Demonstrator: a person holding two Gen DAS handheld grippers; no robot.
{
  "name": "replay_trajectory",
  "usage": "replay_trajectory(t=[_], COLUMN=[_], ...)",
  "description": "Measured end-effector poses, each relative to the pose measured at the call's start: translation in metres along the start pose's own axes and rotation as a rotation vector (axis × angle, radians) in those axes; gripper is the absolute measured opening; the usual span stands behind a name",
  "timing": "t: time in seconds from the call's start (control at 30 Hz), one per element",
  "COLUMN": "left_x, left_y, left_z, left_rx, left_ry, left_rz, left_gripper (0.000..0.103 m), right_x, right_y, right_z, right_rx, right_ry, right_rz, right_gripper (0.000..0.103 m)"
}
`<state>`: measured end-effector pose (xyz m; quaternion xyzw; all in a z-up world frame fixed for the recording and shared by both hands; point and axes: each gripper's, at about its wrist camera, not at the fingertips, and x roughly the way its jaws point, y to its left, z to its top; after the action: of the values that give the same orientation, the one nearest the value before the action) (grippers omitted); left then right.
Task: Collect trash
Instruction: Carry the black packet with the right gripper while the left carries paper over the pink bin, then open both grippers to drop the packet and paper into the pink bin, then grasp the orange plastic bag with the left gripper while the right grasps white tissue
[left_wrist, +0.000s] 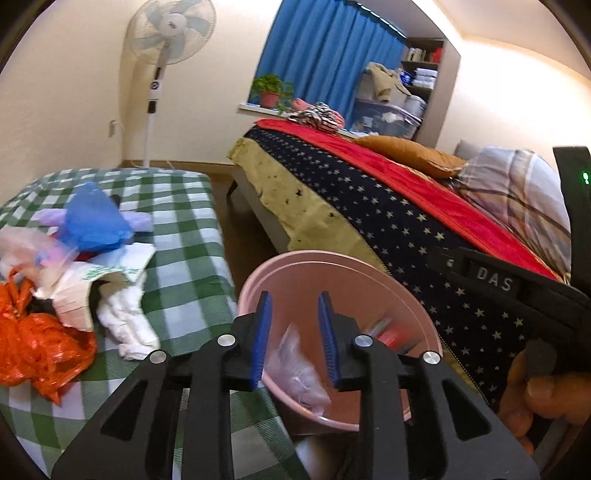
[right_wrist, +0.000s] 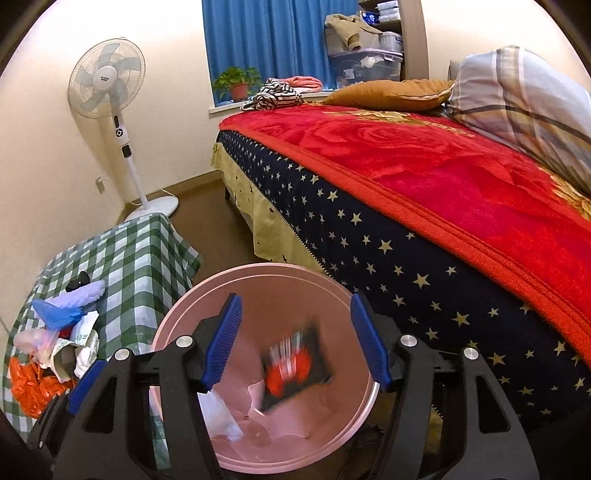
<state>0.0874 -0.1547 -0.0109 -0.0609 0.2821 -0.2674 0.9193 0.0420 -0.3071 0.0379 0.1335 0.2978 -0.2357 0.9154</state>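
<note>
Fig. View over the pink bin (right_wrist: 258, 280) at the moment of release. In the right wrist view we see the right gripper (right_wrist: 295, 343) with its blue pads spread wide and nothing between them, poised above the bin mouth at lower centre. A red-and-black wrapper (right_wrist: 295, 365), motion-blurred, sits inside the bin just below the pads; we judge it to be dropping. A clear plastic bag (right_wrist: 221, 413) already lies on the bin floor.

In the left wrist view the left gripper (left_wrist: 294, 339) also has its pads apart, more narrowly, and empty, at lower centre over the bin's near rim (left_wrist: 332, 424).

The remaining trash lies at the left edge of that frame on the green checked tablecloth (left_wrist: 184, 229): an orange plastic bag (left_wrist: 33, 347), white crumpled paper (left_wrist: 125, 321), a blue bag (left_wrist: 96, 218) and a lilac item (left_wrist: 140, 221).

To finish this step well, we should keep the pads parted until the wrapper settles, then lift straight up clear of the rim, since a sideways pull could tip the light bin. The crumpled paper, nearest the bin, looks the easiest next pick.
</note>
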Motion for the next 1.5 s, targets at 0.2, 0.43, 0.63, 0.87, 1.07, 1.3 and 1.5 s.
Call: replay_trajectory(t=[0.2,0.43,0.63,0.87,1.07,1.3,1.5], left_x=[-0.018,-0.045,-0.068,-0.097,-0.115,-0.120,-0.122], left_y=[0.002,0.007,0.022,0.051,0.079,0.098,0.117], left_z=[0.000,-0.005,-0.009,-0.013,-0.015,-0.020,-0.025], left_rx=[0.015,0.025,-0.005,-0.079,-0.133,-0.175,-0.227], left_ry=[-0.023,-0.051,-0.090,-0.127,-0.150,-0.152,-0.148], left_rz=[0.035,0.089,0.159,0.269,0.369,0.462,0.538], left_gripper=[0.026,0.026,0.026,0.026,0.026,0.035,0.053], right_x=[-0.011,-0.030,-0.044,-0.060,-0.066,-0.059,-0.033], right_y=[0.011,0.025,0.043,0.070,0.094,0.122,0.134], right_z=[-0.001,-0.003,-0.012,-0.027,-0.036,-0.052,-0.069], right_rx=[-0.018,-0.047,-0.066,-0.110,-0.140,-0.189,-0.193], right_ry=[-0.007,-0.038,-0.046,-0.048,-0.044,-0.024,0.046], right_rz=[0.052,0.114,0.180,0.265,0.325,0.399,0.414], right_gripper=[0.062,0.062,0.062,0.061,0.053,0.045,0.044])
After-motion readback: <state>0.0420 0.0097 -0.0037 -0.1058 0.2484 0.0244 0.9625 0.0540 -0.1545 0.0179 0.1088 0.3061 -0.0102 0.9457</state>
